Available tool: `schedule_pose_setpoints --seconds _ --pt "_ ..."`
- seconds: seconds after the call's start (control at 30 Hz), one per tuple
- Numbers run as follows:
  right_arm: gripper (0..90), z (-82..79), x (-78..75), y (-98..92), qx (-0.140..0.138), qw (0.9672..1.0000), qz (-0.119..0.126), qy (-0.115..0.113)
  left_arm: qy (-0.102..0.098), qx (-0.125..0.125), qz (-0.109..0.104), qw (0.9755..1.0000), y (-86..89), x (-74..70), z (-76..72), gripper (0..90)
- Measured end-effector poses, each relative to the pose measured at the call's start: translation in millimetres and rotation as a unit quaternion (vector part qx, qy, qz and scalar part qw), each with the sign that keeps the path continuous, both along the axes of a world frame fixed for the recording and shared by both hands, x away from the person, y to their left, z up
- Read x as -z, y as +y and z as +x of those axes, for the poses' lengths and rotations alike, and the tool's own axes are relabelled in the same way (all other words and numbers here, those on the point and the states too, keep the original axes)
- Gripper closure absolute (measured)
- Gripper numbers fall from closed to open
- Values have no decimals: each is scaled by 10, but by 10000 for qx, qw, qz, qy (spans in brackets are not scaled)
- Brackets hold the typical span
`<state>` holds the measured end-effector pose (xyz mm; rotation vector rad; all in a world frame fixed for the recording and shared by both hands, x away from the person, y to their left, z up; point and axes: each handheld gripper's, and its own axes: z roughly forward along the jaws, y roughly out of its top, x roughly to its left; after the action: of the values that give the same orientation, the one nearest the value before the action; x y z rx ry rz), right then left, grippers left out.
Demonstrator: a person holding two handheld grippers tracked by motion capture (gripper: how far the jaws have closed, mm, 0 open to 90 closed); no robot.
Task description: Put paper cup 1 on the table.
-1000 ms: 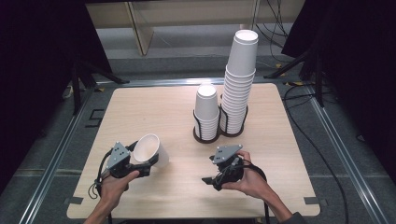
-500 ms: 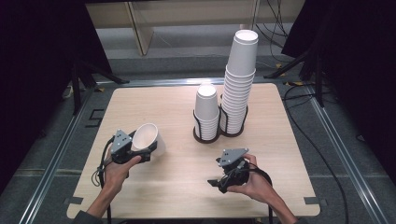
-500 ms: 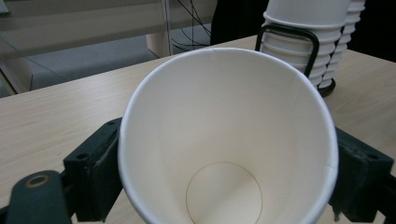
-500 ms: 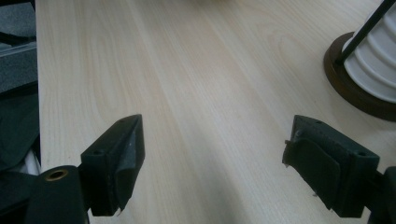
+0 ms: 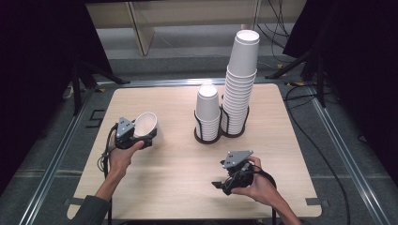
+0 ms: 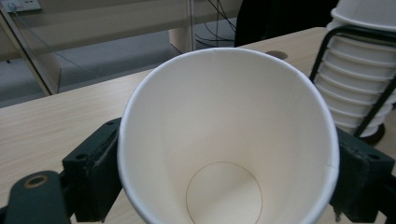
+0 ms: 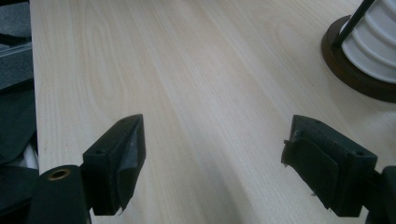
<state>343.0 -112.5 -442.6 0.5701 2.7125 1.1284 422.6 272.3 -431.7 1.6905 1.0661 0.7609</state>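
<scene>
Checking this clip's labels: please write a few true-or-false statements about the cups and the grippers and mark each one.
1. The left gripper holds a paper cup between its jaws. True.
2. The right gripper grips a cup. False: its jaws stand open over bare table.
3. Two cup stacks stand in a black wire holder. True.
4. The left stack is taller than the right stack. False: the right one is taller.

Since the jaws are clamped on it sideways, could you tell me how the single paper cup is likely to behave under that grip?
The paper cup looks thin-walled, so it probably dents if the left gripper squeezes harder. Empty, it is likely very light. Its smooth tapered wall might slip between the pads, and laid on the table it would probably roll in a curve.
</scene>
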Motion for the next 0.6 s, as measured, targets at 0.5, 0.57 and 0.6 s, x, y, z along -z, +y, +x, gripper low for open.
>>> schedule_pose_setpoints --seconds 0.5,0.57,0.6 --pt "215 15 27 -43 23 10000 66 -4 247 -572 277 9977 272 133 441 119" --pt "215 17 35 -42 -2 10000 64 21 312 -668 267 9969 290 146 484 118" --pt "214 16 38 -40 12 10000 65 56 341 -691 310 9965 299 148 504 118"
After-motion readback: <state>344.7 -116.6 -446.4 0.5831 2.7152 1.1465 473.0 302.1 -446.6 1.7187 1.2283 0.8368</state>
